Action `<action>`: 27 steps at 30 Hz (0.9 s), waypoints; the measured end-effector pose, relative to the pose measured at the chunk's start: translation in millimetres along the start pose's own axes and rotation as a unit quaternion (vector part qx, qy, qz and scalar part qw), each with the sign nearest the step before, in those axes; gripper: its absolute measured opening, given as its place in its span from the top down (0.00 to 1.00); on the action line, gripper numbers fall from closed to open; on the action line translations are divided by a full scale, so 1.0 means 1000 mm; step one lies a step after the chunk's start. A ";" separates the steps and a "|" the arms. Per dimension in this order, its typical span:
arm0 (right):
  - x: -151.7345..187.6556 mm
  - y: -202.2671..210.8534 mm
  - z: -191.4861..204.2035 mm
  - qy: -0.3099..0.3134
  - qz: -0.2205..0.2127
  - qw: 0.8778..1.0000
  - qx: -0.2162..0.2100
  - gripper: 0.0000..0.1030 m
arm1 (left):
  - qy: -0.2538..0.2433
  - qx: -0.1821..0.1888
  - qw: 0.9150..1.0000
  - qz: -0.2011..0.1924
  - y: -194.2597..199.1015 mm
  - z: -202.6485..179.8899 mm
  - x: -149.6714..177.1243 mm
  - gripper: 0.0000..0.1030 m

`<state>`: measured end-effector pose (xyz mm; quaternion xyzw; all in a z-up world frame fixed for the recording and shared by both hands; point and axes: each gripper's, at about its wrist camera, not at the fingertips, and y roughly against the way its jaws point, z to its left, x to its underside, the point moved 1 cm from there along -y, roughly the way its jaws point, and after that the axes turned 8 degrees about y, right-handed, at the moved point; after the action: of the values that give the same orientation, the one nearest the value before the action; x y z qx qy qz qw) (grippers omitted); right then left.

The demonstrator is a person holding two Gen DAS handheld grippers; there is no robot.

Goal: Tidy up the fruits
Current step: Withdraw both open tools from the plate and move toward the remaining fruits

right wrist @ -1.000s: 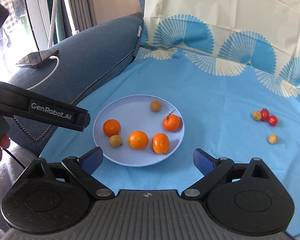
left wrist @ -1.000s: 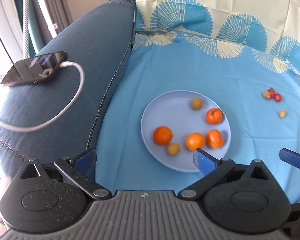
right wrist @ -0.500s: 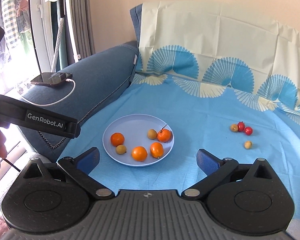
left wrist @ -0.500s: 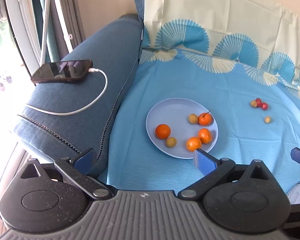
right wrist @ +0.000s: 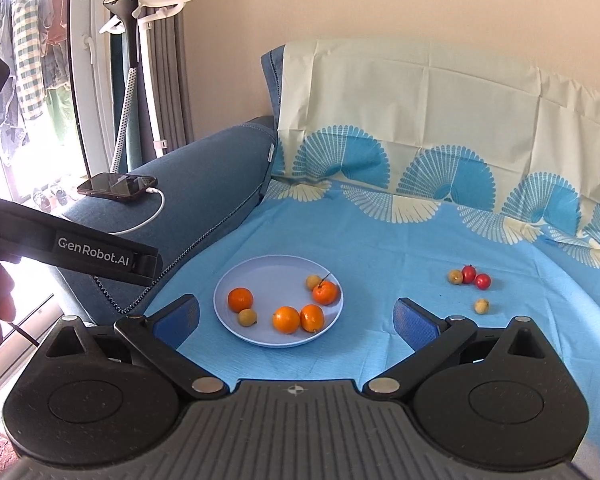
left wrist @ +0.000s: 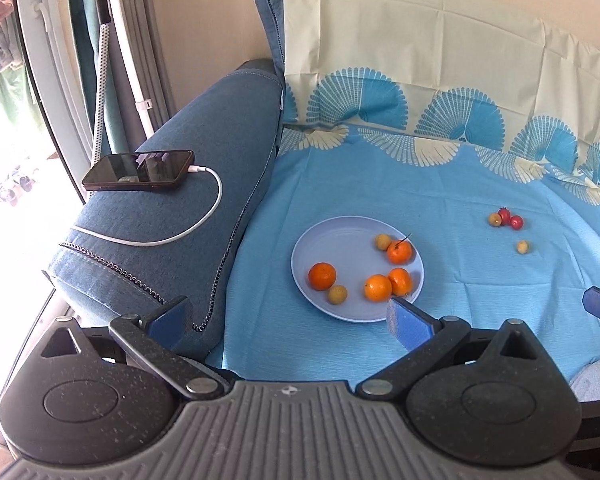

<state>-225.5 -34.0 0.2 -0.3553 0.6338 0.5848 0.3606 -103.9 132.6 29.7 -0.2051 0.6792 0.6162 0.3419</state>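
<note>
A pale blue plate point(right wrist: 236, 280) sits on a blue patterned cloth point(right wrist: 380, 240) spread over a sofa seat; on the plate lie four oranges and two small yellowish fruits; one orange point(right wrist: 240, 299) rests at the plate's left with a yellowish fruit point(right wrist: 247, 317) just beside it, two oranges point(right wrist: 286, 319) touch near the front rim, and a stemmed orange point(right wrist: 325, 292) sits at the right against the second yellowish fruit point(right wrist: 313, 281). Well apart to the right, on the cloth, lie two red fruits point(right wrist: 476, 277) touching a yellowish one, with another yellowish fruit point(right wrist: 481, 305) alone just in front of them.

The right gripper point(right wrist: 296, 314) is released, its blue pads wide with nothing between them; its jaws have just been opening. The left gripper point(left wrist: 288, 316) is likewise spread wide and empty.

Compared with a second ago, both cameras have drawn back and up; the plate looks smaller and farther off, and more of the wall, window and sofa back shows. The fruits lie as before, apart from the yellowish one now against the stemmed orange. A phone point(left wrist: 138, 170) with a white cable point(left wrist: 204, 220) lies on the sofa arm point(left wrist: 204, 128).
</note>
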 end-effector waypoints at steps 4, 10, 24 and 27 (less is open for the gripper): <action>0.000 0.002 0.000 -0.002 -0.003 1.000 0.003 0.01 | -0.001 0.001 1.000 -0.002 0.001 0.000 0.000 0.00; 0.000 0.002 -0.001 -0.003 -0.003 1.000 0.005 0.01 | -0.004 0.001 1.000 -0.005 0.000 0.001 -0.001 0.00; 0.000 -0.004 0.000 -0.005 0.006 1.000 0.006 0.01 | 0.000 0.000 1.000 0.003 -0.006 0.003 -0.002 0.00; 0.000 -0.006 0.001 -0.004 0.008 1.000 0.005 0.01 | 0.000 0.000 1.000 0.007 -0.009 0.004 -0.002 0.00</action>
<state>-220.5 -33.4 -3.0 -0.3458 0.6382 0.5859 0.3602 -94.9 134.5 25.0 -0.2006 0.6804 0.6187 0.3376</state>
